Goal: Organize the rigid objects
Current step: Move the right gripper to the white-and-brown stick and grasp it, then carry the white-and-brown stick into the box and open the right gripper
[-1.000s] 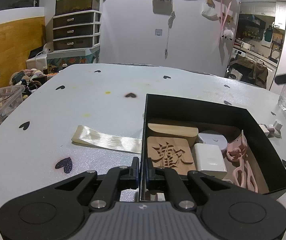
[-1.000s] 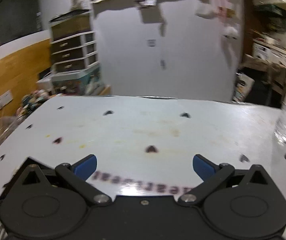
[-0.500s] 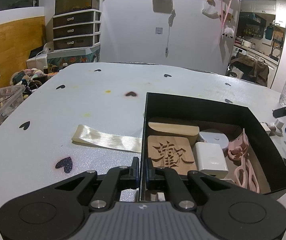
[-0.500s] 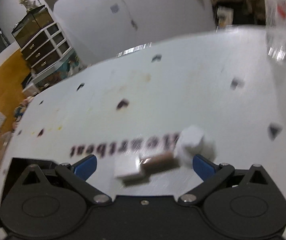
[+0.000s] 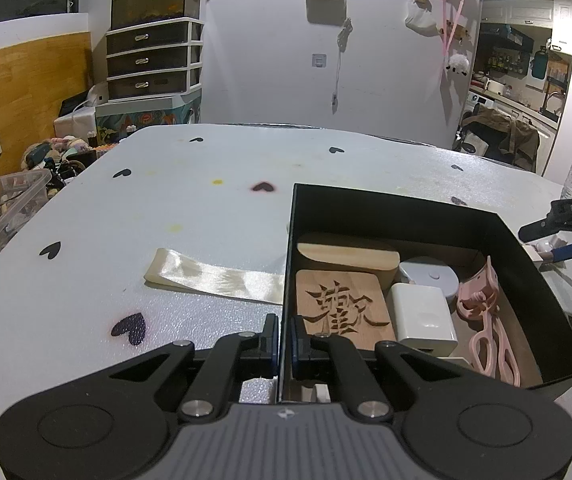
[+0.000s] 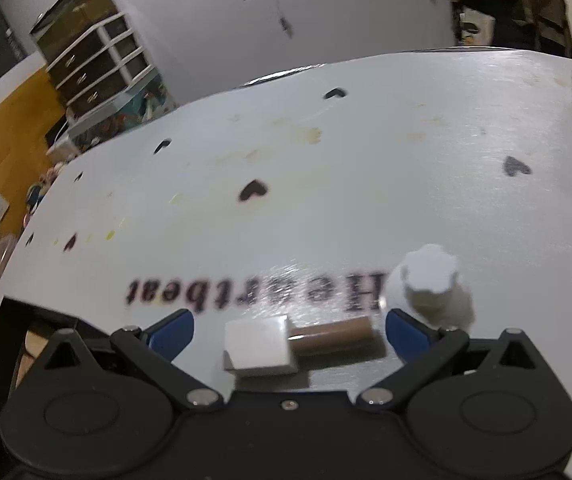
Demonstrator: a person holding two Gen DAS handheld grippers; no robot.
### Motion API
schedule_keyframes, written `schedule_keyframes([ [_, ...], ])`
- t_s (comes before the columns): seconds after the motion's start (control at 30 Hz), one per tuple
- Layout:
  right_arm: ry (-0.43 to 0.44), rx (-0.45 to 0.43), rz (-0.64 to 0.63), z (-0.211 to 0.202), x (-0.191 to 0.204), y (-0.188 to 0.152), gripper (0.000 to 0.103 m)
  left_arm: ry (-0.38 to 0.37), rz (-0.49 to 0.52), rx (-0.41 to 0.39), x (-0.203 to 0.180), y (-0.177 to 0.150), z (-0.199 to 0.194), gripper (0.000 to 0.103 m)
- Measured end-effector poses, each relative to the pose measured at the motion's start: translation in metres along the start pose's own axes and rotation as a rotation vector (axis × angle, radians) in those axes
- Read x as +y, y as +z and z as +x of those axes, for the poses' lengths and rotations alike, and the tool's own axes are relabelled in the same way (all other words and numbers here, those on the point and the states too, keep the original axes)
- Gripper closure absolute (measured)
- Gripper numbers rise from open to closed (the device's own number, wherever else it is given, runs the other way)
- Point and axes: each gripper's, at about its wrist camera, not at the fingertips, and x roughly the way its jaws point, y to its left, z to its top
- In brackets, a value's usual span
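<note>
R gripper (image 6: 287, 328) is spread wide, nothing between the blue pads yet, pitched down at the table (image 6: 365, 160). Right in the gap: small stamp-like piece (image 6: 297, 342), white block at its left end, brown cylinder running off to the right. Long axis lies crosswise, i.e. along the line from pad to pad, not along the fingers. So as it stands a close would squeeze it end to end, white block face vs cylinder tip; prob needs a wrist roll to take it across the cylinder instead, judgement call. White knob-shaped cap (image 6: 429, 280) sits just beside the right-hand pad, near the cylinder end; risk of clipping it on the way down. View is blurry, can't tell if cap and cylinder touch.

L gripper (image 5: 284, 340) is pressed together on the near-left wall of the black box (image 5: 405, 204), pinching it, holding it steady. Box already has wooden plaque (image 5: 341, 308), white charger (image 5: 421, 318), pink clip (image 5: 481, 304) etc.

Stamp lies outside the box, off its right side, so R hand is much nearer; box sits to the left of R gripper for the drop.
</note>
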Motion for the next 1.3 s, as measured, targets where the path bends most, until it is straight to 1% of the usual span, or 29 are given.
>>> schedule_keyframes([
  [0.17,-0.019,0.019,-0.056,0.005,0.012,-0.001,0.000,0.001,0.000,0.001,0.000,0.000,0.000,0.097],
  [0.33,-0.099,0.049,-0.111,0.015,0.021,-0.003,0.002,0.001,0.000,0.001,0.000,0.000,0.000,0.097],
  [0.4,-0.134,0.036,-0.163,0.017,0.024,-0.004,0.011,0.001,0.001,0.001,0.000,0.000,0.000,0.097],
  [0.43,-0.142,0.029,-0.192,0.017,0.025,-0.004,0.017,0.001,0.001,0.001,0.000,0.000,0.000,0.097],
  [0.53,-0.137,0.034,-0.241,0.016,0.028,-0.004,0.017,0.000,0.000,0.002,0.000,0.000,0.000,0.097],
  [0.6,-0.113,0.043,-0.292,0.012,0.033,-0.005,0.017,0.001,0.000,0.003,0.001,-0.001,0.000,0.097],
  [0.73,-0.026,0.000,-0.439,-0.015,0.056,-0.008,0.017,0.002,0.000,0.005,0.001,-0.002,0.000,0.097],
  [0.87,0.095,-0.037,-0.579,-0.049,0.090,-0.010,0.017,0.000,-0.002,0.004,0.002,-0.002,0.000,0.097],
  [0.97,0.192,-0.041,-0.738,-0.069,0.118,-0.020,0.017,0.001,-0.001,0.005,0.002,-0.002,0.001,0.097],
  [1.0,0.219,-0.034,-0.808,-0.073,0.131,-0.027,0.017,0.001,-0.001,0.005,0.001,-0.001,0.002,0.097],
  [1.1,0.280,0.002,-0.993,-0.080,0.154,-0.041,0.017,0.001,-0.003,0.005,0.001,-0.001,0.002,0.097],
  [1.23,0.341,0.076,-1.198,-0.075,0.175,-0.057,0.017,0.001,-0.003,0.005,0.001,-0.001,0.002,0.097],
  [1.3,0.363,0.123,-1.274,-0.069,0.183,-0.062,0.017,0.001,-0.003,0.005,0.001,-0.001,0.002,0.097],
])
